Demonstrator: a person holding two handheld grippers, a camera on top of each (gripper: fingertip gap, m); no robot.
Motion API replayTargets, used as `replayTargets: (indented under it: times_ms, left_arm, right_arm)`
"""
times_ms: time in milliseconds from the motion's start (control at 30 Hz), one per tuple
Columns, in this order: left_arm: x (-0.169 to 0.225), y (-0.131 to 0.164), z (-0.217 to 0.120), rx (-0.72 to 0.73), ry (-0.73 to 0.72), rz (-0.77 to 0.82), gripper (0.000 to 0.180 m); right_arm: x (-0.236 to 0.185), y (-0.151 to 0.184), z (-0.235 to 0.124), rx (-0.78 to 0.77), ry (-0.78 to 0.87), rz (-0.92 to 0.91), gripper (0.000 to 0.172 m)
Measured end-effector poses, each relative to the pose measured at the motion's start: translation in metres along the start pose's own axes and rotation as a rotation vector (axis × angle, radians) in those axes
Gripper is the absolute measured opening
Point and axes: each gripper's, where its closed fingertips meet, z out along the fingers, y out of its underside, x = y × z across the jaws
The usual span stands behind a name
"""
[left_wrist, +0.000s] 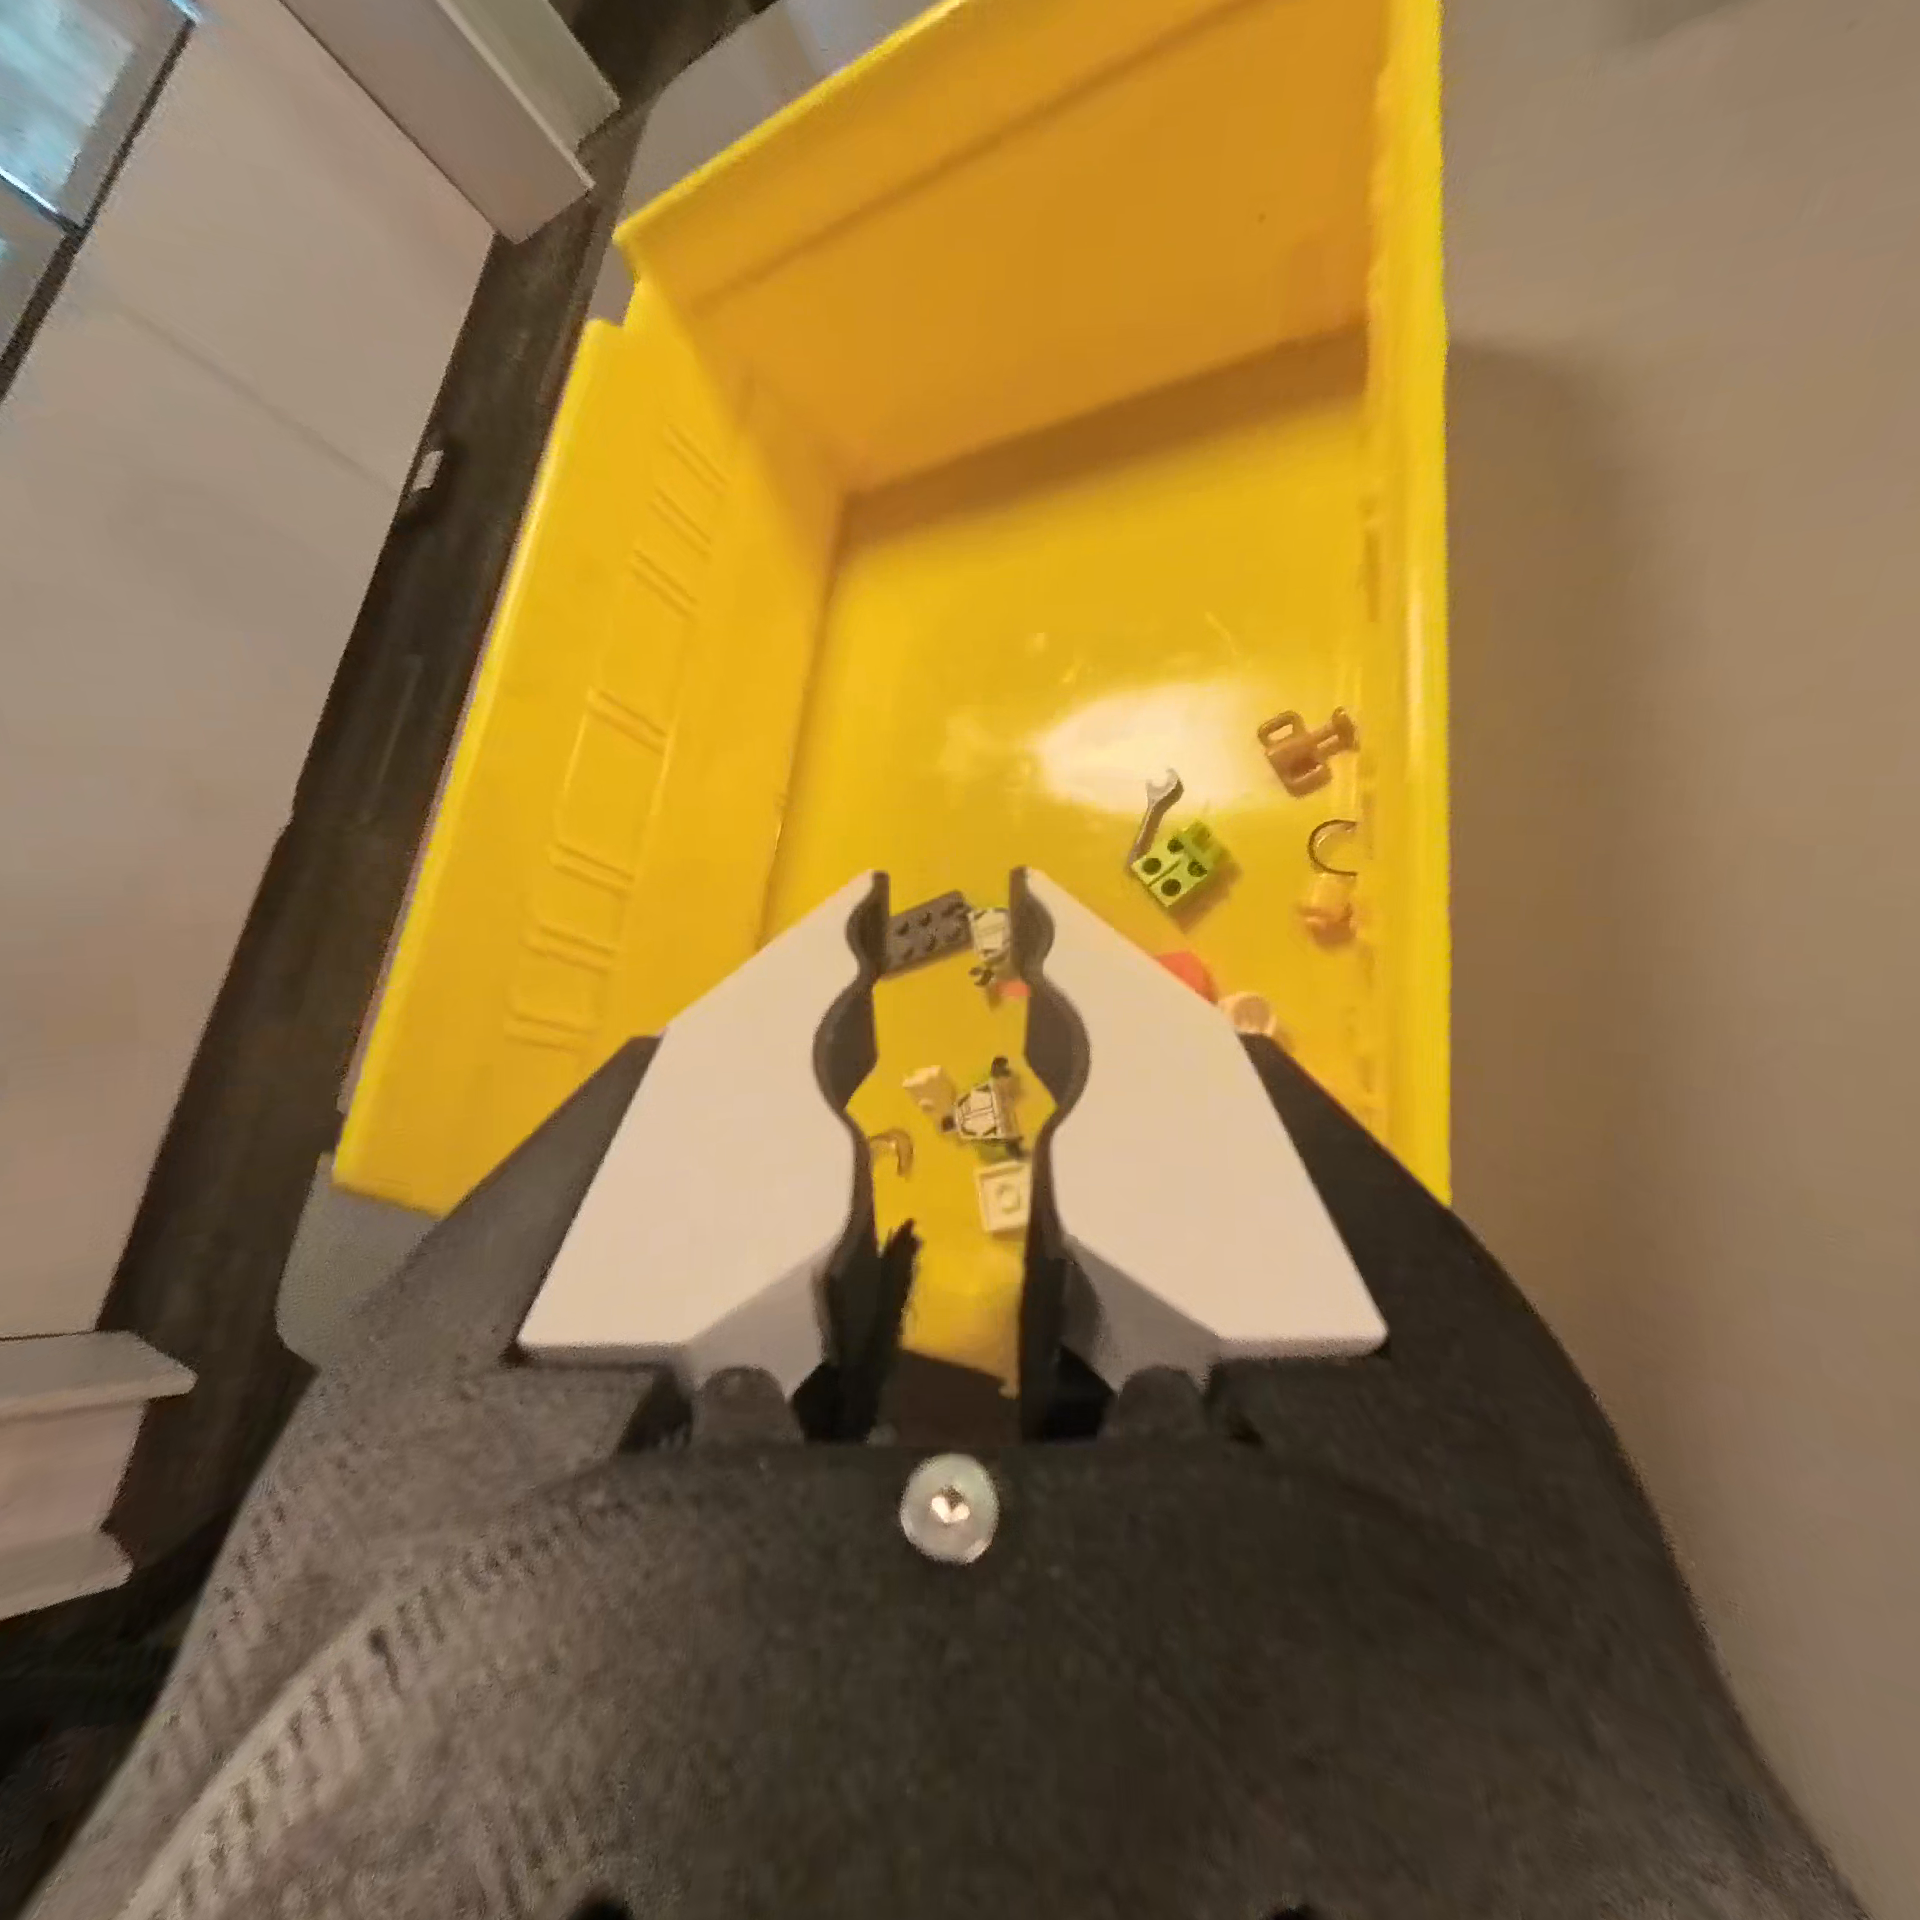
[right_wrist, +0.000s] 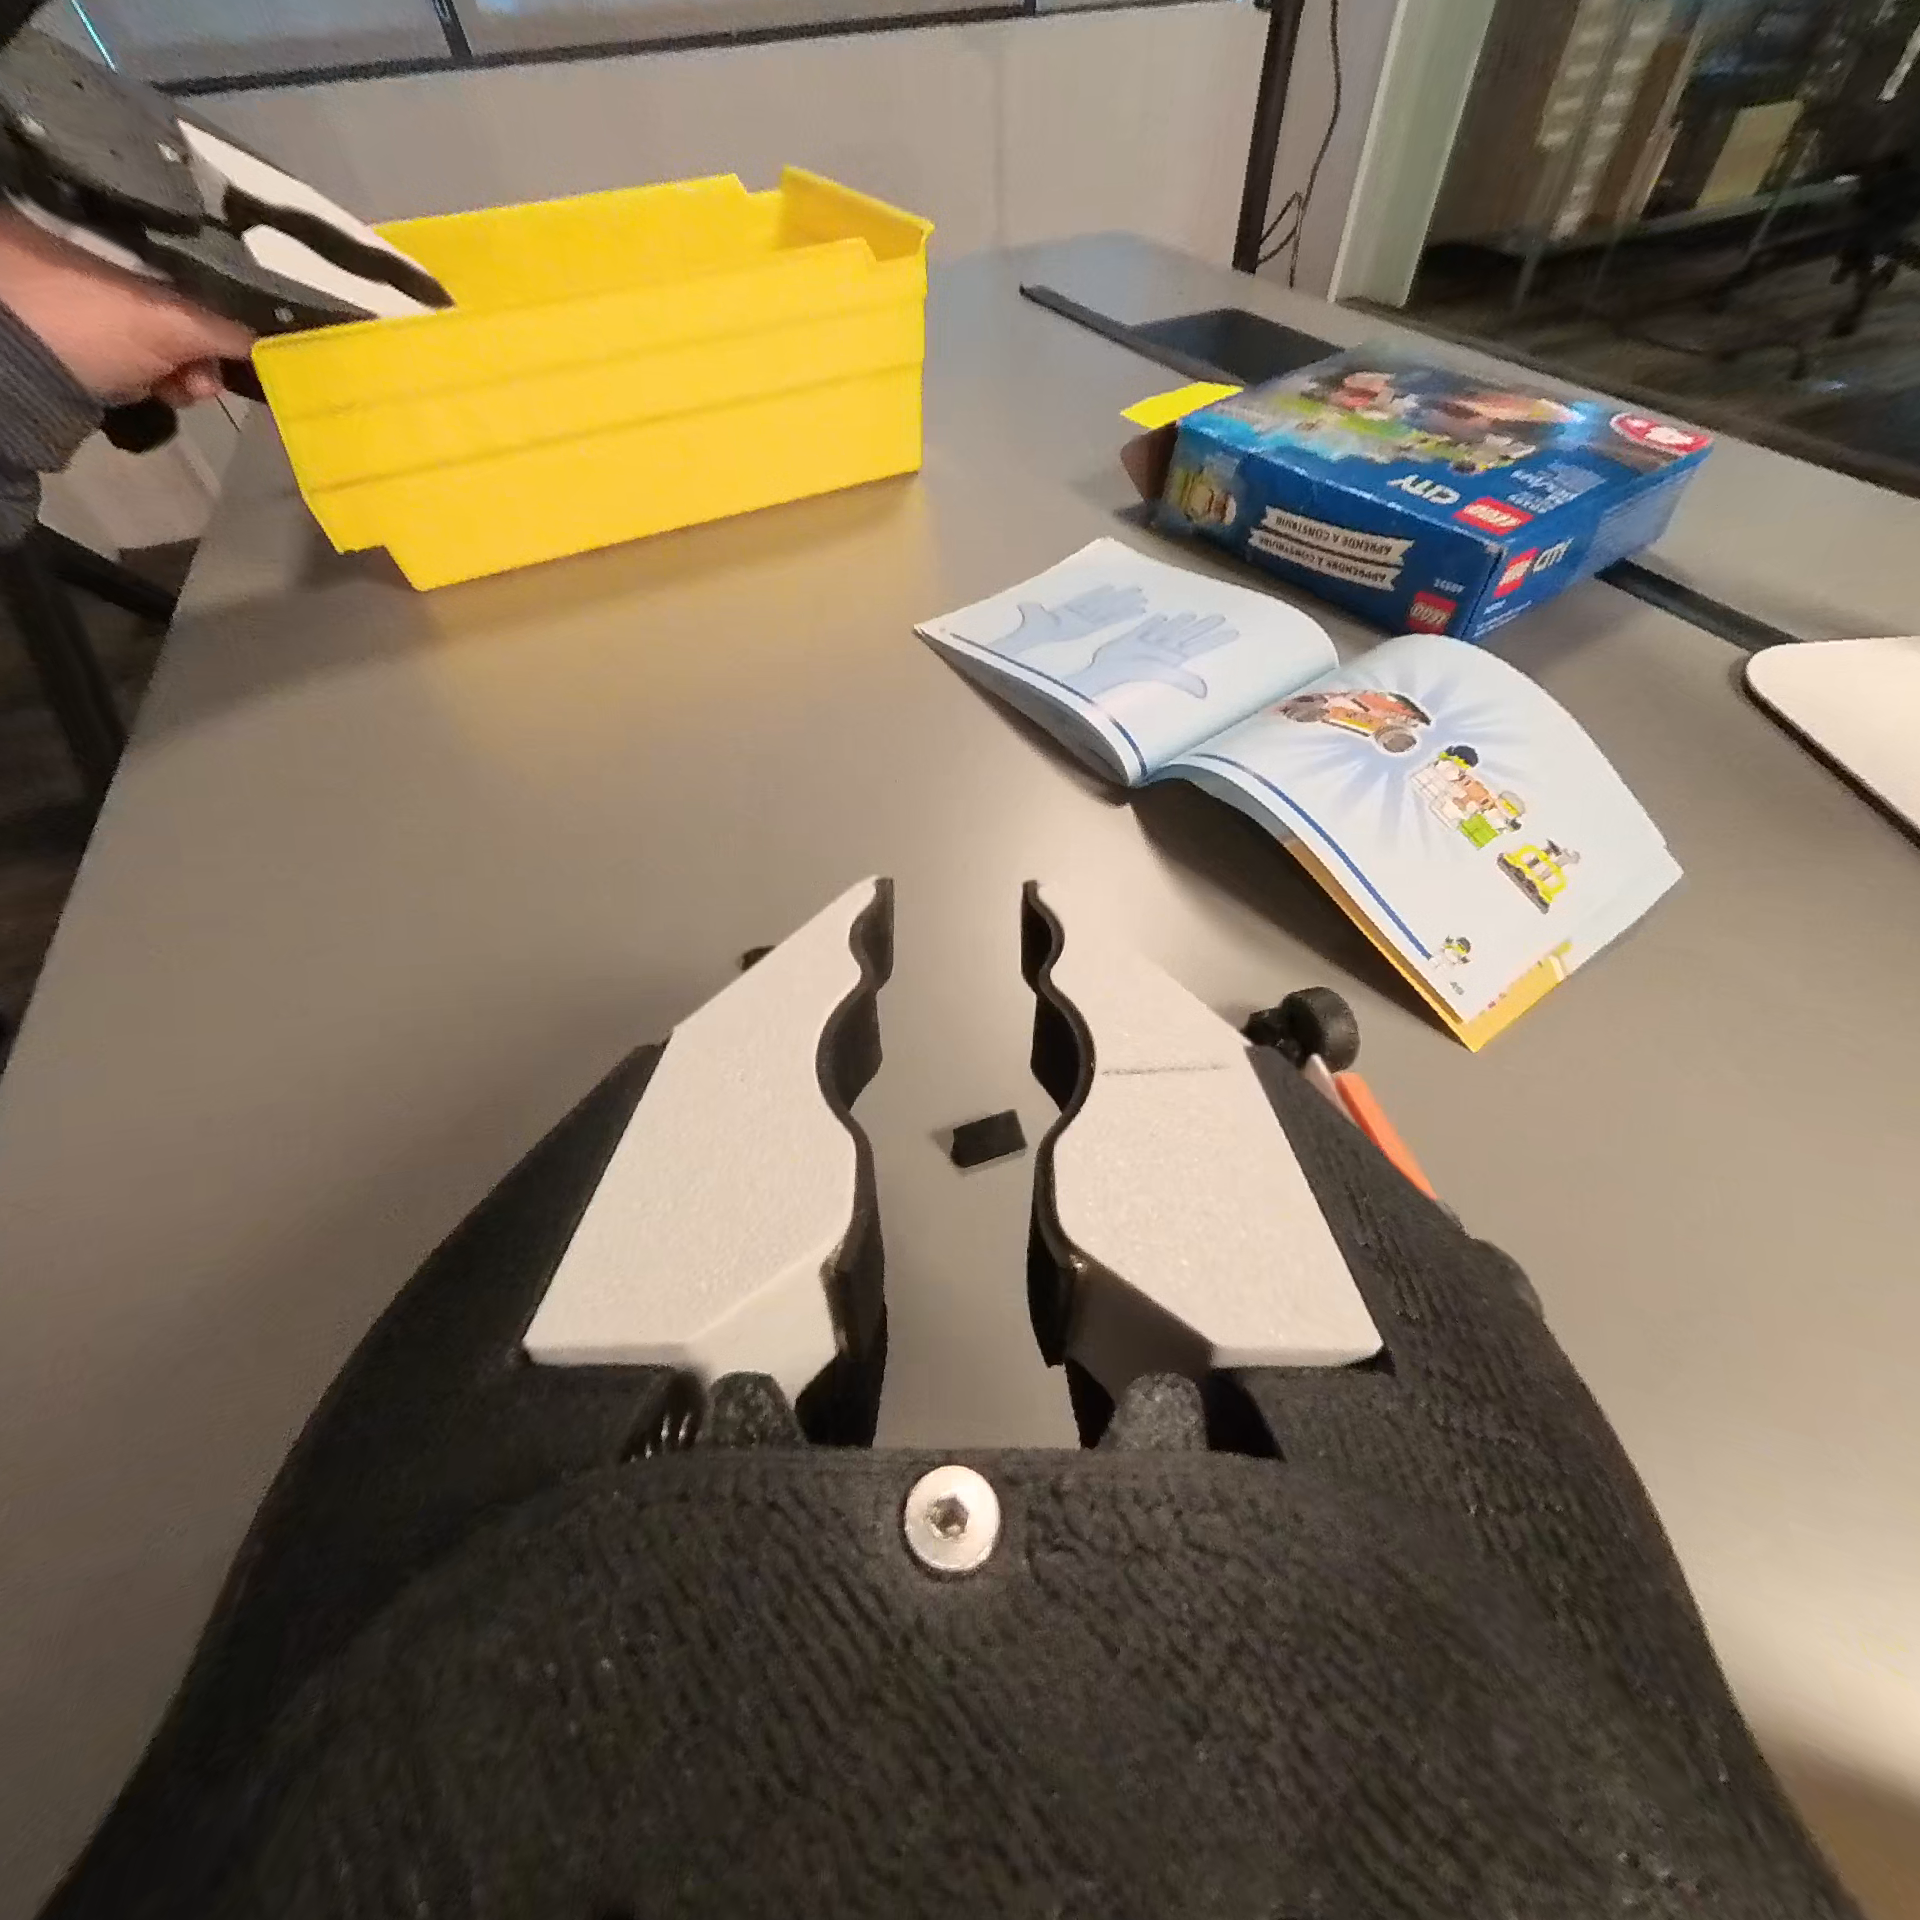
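Right gripper (right_wrist: 956, 894): the black textured body with its silver screw fills the near field. The two grey, black-padded fingers (right_wrist: 769, 1091) stand parted with a clear gap and hold nothing. On the grey table (right_wrist: 416, 831), seen through the gap, lies a small black sloped brick (right_wrist: 985, 1135), touched by neither pad. Just beside the right-hand finger sits a partly hidden assembly with a small black wheel (right_wrist: 1317, 1016) and an orange part (right_wrist: 1377, 1127). Farther out lie an open pale-blue instruction booklet (right_wrist: 1299, 758), a blue cardboard toy box (right_wrist: 1444, 488) and a yellow plastic bin (right_wrist: 623, 416).

Left gripper (left_wrist: 951, 899): it hangs over the bin's open top, fingers (left_wrist: 748, 1122) likewise parted and empty. Below the tips, on the bin floor (left_wrist: 987, 675), lie a dark grey studded plate (left_wrist: 923, 930) and a small white figure part (left_wrist: 992, 940); whether the pads touch them cannot be told. Around them lie another white-and-green figure piece (left_wrist: 982, 1117), a cream tile (left_wrist: 1003, 1195), a lime green brick (left_wrist: 1179, 868), a grey toy wrench (left_wrist: 1155, 810) and a tan piece (left_wrist: 1304, 748).

Judgement: both grippers appear to be between grasps, each over loose parts. A pick of the black sloped brick would need the right fingertips advanced to it and lowered.
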Motion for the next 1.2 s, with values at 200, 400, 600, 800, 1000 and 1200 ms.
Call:
replayTargets:
  times_ms: [200,400,600,800,1000,1200]
  left_arm:
    - [0.0,-0.011,-0.002,0.056,-0.048,0.025,0.031]
    - [-0.01,-0.042,-0.033,0.232,-0.275,0.155,0.024]
    - [-0.004,-0.094,-0.086,0.503,-0.395,0.205,0.017]
    - [0.116,-0.116,-0.101,0.707,0.181,0.106,0.014]
    - [0.246,-0.111,-0.135,0.67,0.798,0.036,0.016]
    - [0.32,-0.111,-0.154,0.481,1.164,-0.167,0.024]
  right_arm:
    - [0.007,0.008,0.0,-0.045,0.034,-0.015,0.024]
    - [0.022,0.027,-0.01,-0.157,0.092,-0.048,0.028]
    - [0.016,0.058,-0.008,-0.313,0.029,-0.037,0.031]
    - [0.006,0.069,0.002,-0.377,0.002,-0.112,0.02]
    - [0.002,0.069,0.002,-0.373,-0.027,-0.157,0.014]
    - [-0.027,0.029,0.013,-0.142,0.011,-0.603,0.013]
